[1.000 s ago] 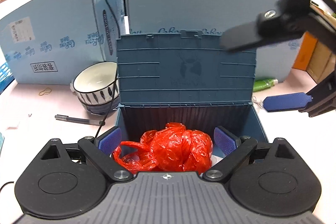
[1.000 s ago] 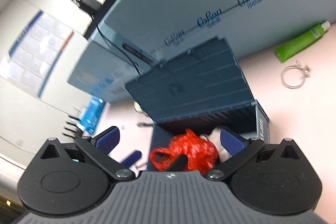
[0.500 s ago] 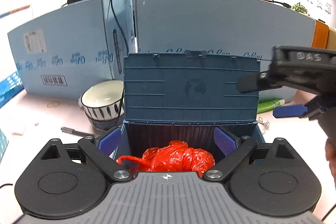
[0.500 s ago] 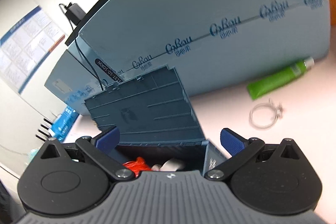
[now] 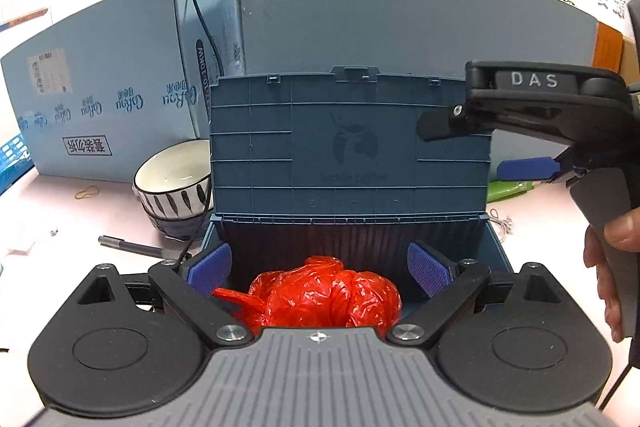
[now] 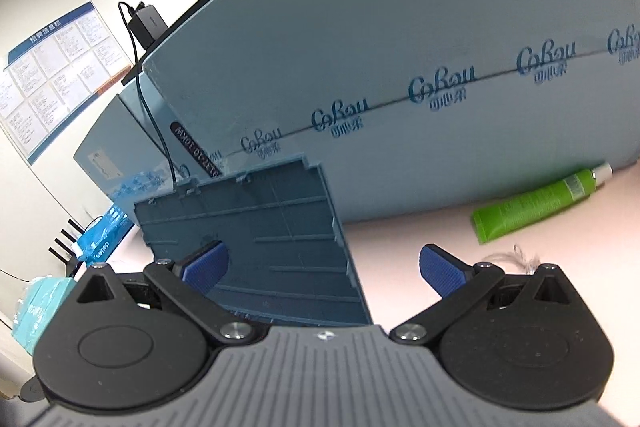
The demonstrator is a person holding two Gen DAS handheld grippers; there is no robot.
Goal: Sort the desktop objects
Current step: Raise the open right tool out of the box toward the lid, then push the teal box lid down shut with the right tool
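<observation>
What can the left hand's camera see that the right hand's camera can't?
Only the left wrist view shows the red plastic bag in the blue box, the striped bowl, the pen and the right gripper from outside. Only the right wrist view shows the whole green tube and the wall poster. Both show the box's raised lid and the blue cartons.

Upright lid (image 5: 348, 143) walls the box's (image 5: 496, 247) back; its top stays open.
</observation>
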